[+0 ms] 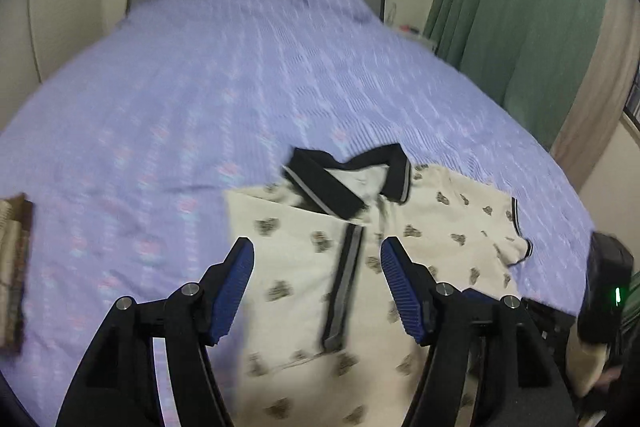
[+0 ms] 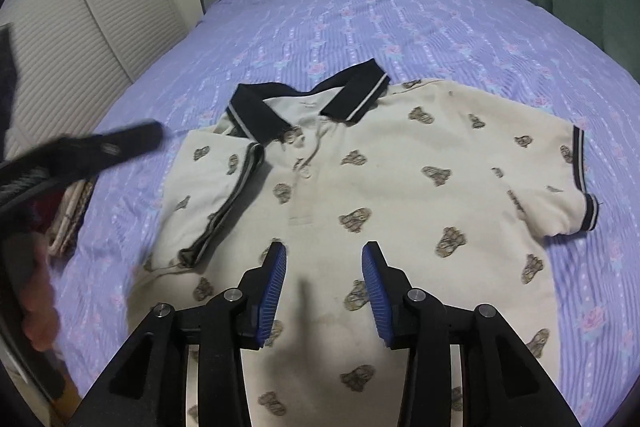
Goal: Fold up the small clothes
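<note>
Polo shirt (image 2: 384, 187), cream with small brown bear prints and a black collar (image 2: 260, 111), lies face up on the purple bedspread (image 2: 360, 7), filling the lower middle of the right wrist view. One sleeve (image 2: 216, 195) at the left of the frame is already folded in over the chest, its dark cuff running down the front; the other sleeve (image 2: 560, 187) at the right edge is spread flat, so the fold looks roughly a third done, with that side and the bottom-up fold left. Right gripper (image 2: 324, 267) hangs over the hem, jaws spread, pinching nothing. Left gripper (image 1: 316, 267) is spread too and empty above the folded side. A small stack of folded cloth (image 1: 14, 259) sits at the far left of the left wrist view.
</note>
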Tool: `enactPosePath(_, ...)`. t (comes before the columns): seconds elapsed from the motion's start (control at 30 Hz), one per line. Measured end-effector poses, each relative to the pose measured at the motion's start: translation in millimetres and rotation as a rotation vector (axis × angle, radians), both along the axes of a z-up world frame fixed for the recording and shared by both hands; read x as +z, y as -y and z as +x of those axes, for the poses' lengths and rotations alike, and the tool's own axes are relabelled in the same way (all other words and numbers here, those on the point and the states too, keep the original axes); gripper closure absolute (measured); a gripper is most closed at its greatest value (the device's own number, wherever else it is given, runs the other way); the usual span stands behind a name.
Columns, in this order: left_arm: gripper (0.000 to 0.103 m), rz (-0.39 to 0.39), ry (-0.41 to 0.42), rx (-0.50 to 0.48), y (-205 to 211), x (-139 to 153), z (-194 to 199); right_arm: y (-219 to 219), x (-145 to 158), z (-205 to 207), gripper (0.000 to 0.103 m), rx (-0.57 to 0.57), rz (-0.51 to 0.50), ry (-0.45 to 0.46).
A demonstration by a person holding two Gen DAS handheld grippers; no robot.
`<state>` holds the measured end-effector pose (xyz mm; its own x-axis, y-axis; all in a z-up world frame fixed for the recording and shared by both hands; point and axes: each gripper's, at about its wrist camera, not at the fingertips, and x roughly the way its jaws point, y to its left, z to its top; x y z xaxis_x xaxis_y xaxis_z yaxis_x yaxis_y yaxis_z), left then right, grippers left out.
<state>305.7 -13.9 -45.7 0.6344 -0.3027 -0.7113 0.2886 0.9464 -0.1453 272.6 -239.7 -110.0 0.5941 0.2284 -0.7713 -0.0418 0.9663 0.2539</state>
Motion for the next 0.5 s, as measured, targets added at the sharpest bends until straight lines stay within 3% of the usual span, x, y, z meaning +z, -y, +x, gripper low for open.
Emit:
enactPosePath(0.07, 0.038, 0.036, 0.018, -0.021, -15, -4, -13, -10, 1, -1, 0.062, 0.029, 0.015, 0.000)
enactPosePath(0.23, 0.040, 0.102, -0.025, -0.029, -45, -37, -46, -37, 1, -4, 0.062, 0.096, 0.011, 0.001)
enactPosePath(0.4, 0.039, 0.173, -0.016, 0.063, -43, -46, -79, -37, 2, -22, 0.062, 0.096, 0.019, -0.003)
enactPosePath(0.5, 0.027, 0.186, 0.011, 0.106, -28, -38, -95, -26, 10, -39, 0.041, 0.065, -0.006, 0.007)
